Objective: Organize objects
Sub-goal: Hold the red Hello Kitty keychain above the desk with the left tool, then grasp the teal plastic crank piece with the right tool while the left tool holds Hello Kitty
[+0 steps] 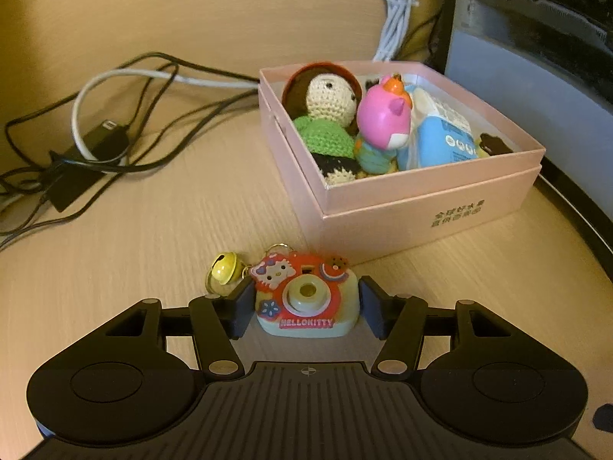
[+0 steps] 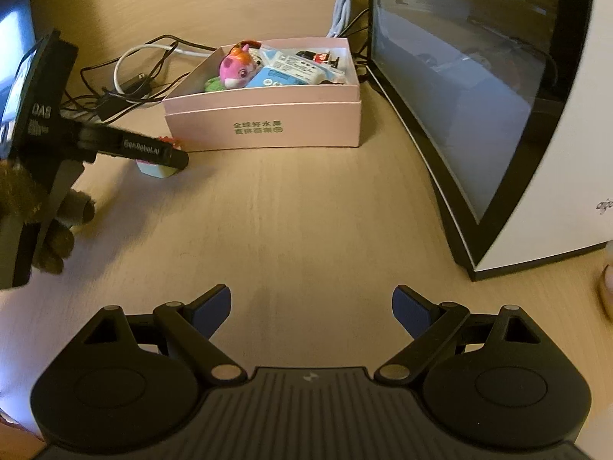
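My left gripper (image 1: 306, 306) is shut on a small Hello Kitty toy camera (image 1: 306, 299) with a yellow bell (image 1: 224, 266) on its ring, low over the wooden table (image 1: 153, 230). Just beyond it stands the open pink box (image 1: 421, 207), which holds a crochet doll (image 1: 329, 115), a pink squishy toy (image 1: 383, 119) and a blue-and-white packet (image 1: 440, 134). In the right wrist view my right gripper (image 2: 311, 312) is open and empty above bare table, well short of the pink box (image 2: 264, 122). The left gripper (image 2: 153, 149) shows there at the left, its finger covering most of the toy camera (image 2: 155, 168).
A tangle of black and white cables with a black adapter (image 1: 92, 153) lies left of the box. A white cable bundle (image 1: 398, 11) sits behind the box. A white appliance with a dark glass front (image 2: 479, 115) stands right of the box.
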The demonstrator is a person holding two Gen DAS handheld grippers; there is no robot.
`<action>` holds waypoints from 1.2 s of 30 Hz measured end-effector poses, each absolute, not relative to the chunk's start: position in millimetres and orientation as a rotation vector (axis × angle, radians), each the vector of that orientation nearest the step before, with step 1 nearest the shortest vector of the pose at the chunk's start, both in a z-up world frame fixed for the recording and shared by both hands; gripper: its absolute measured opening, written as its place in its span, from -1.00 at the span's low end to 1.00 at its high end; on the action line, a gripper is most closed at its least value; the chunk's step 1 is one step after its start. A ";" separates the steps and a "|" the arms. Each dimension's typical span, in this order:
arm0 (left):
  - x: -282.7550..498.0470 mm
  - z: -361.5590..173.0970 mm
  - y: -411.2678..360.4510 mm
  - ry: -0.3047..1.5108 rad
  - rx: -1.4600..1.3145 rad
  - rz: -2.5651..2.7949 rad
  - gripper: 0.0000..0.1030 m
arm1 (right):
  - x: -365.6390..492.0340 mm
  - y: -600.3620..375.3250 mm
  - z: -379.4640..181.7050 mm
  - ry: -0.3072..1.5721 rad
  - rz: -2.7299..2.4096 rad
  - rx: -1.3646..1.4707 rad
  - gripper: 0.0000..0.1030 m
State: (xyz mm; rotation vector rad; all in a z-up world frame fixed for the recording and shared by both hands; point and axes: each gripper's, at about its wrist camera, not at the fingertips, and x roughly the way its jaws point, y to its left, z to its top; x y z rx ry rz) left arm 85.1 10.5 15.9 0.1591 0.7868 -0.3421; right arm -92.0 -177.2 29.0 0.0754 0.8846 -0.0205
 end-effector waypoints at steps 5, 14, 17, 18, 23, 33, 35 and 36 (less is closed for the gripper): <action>70.6 13.4 13.5 0.742 0.149 -0.320 0.19 | -90.6 -179.8 29.3 0.885 -0.018 0.086 0.78; 61.8 20.6 19.8 0.784 0.059 -0.286 0.17 | -80.9 -173.8 27.2 0.884 0.025 0.069 0.78; 44.3 40.8 37.2 0.781 -0.044 -0.272 0.17 | -75.0 -171.6 27.9 0.880 0.041 0.068 0.78; 37.9 50.4 44.2 0.770 -0.073 -0.276 0.17 | -72.8 -170.2 28.0 0.878 0.049 0.064 0.78; 6.5 99.6 87.7 0.700 -0.148 -0.223 0.17 | -57.3 -153.3 30.2 0.863 0.120 0.030 0.78; -46.3 124.5 184.8 0.721 -0.278 0.057 0.17 | -32.2 -66.8 41.2 0.797 0.414 -0.114 0.78; -55.5 123.8 198.1 0.721 -0.297 0.093 0.17 | -28.4 -45.2 41.3 0.791 0.466 -0.136 0.78; -60.6 122.6 205.1 0.722 -0.313 0.112 0.17 | -27.1 -34.4 41.3 0.784 0.489 -0.148 0.78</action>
